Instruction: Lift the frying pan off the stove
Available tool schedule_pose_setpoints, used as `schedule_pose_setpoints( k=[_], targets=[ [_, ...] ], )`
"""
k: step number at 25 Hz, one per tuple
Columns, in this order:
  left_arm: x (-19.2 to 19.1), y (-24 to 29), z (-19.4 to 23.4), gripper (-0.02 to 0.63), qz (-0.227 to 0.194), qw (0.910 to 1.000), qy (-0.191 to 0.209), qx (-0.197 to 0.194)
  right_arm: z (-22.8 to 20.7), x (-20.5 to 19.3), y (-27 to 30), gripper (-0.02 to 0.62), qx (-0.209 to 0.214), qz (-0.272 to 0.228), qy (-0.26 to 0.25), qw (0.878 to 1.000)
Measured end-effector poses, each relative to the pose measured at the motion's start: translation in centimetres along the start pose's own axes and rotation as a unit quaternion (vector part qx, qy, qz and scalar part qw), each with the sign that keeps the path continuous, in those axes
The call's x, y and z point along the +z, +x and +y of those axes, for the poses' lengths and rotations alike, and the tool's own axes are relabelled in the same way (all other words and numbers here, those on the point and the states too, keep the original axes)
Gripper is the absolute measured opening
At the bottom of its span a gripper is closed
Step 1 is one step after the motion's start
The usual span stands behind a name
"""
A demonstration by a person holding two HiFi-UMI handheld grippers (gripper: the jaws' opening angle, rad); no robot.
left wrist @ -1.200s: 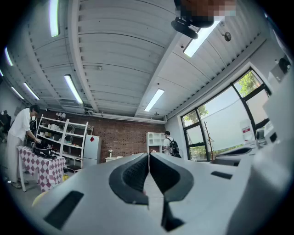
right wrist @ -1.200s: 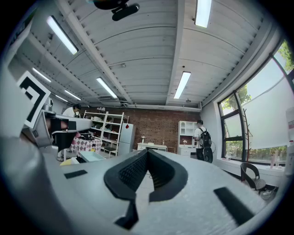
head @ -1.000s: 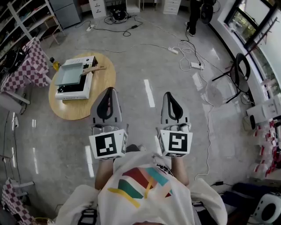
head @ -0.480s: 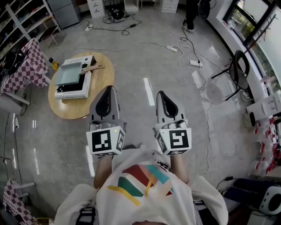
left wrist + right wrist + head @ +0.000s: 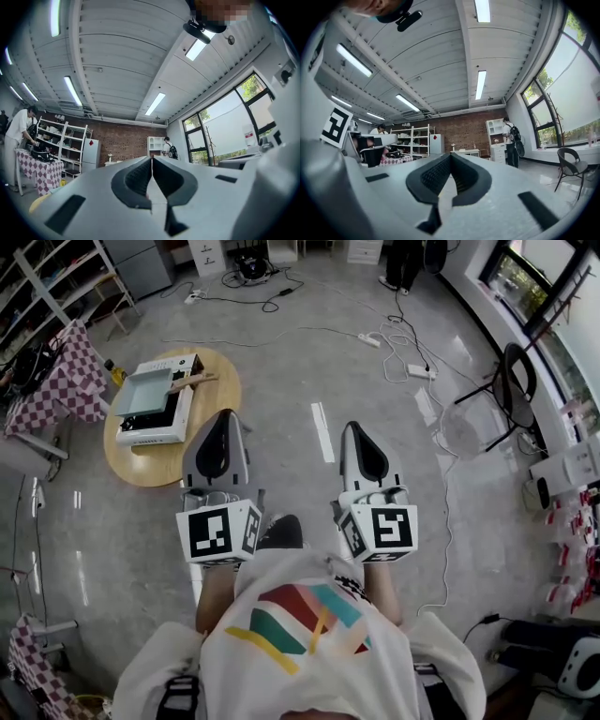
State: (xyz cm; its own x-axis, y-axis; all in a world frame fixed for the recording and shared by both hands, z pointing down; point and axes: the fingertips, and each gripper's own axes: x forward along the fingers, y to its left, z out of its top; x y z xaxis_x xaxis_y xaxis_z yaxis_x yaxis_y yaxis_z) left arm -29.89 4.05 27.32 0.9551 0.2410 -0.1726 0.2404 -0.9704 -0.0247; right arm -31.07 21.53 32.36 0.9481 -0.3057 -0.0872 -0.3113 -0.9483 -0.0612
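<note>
A square grey-green frying pan [image 5: 145,395] with a wooden handle [image 5: 193,382] sits on a white stove [image 5: 161,423] on a round wooden table [image 5: 178,460], far left in the head view. Both grippers hang over the floor, well short of the table. My left gripper [image 5: 225,414] points forward, its jaws pressed together with nothing between them [image 5: 152,158]. My right gripper [image 5: 352,426] is beside it, also shut and empty [image 5: 450,154]. The pan does not show in either gripper view.
Cables and power strips [image 5: 417,373] trail over the grey floor ahead. A black chair [image 5: 514,395] stands at the right, a checkered-cloth table [image 5: 56,381] and shelves at the left. A person [image 5: 18,136] stands by that cloth table; another [image 5: 511,140] is near the far window.
Both grippers have sunk a little lower in the head view and stay shut. A dark shoe has come into view between them, and the table sits slightly farther up and left.
</note>
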Motion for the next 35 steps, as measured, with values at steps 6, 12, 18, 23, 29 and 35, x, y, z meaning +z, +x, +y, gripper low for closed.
schedule_pose_setpoints(
  k=[6, 12, 18, 23, 29, 35],
  targets=[
    [-0.2, 0.7, -0.9, 0.006, 0.001, 0.9999, 0.011, 0.0, -1.8, -0.2, -0.4, -0.002, 0.002, -0.006, 0.018, 1.0],
    [0.8, 1.9, -1.9, 0.006, -0.021, 0.9995, 0.021, -0.015, -2.5, 0.0, 0.0, -0.002, 0.0, -0.016, 0.019, 1.0],
    [1.1, 4.0, -2.6, 0.008, -0.035, 0.9985, 0.022, -0.034, -3.7, 0.5, 0.8, -0.002, -0.015, -0.03, 0.016, 0.999],
    [0.5, 5.7, -3.2, 0.006, -0.031, 0.9984, 0.028, -0.039, -5.4, 0.6, 1.9, -0.002, -0.026, -0.025, 0.017, 0.999],
    [-1.5, 8.1, -1.4, 0.008, -0.013, 0.9991, 0.026, -0.031, -5.9, -1.6, 4.6, -0.002, -0.028, -0.004, 0.026, 0.999],
    [-4.4, 11.7, 0.6, 0.006, 0.004, 0.9994, 0.011, -0.032, -6.7, -3.9, 8.2, -0.002, -0.037, 0.017, 0.024, 0.999]
  ],
)
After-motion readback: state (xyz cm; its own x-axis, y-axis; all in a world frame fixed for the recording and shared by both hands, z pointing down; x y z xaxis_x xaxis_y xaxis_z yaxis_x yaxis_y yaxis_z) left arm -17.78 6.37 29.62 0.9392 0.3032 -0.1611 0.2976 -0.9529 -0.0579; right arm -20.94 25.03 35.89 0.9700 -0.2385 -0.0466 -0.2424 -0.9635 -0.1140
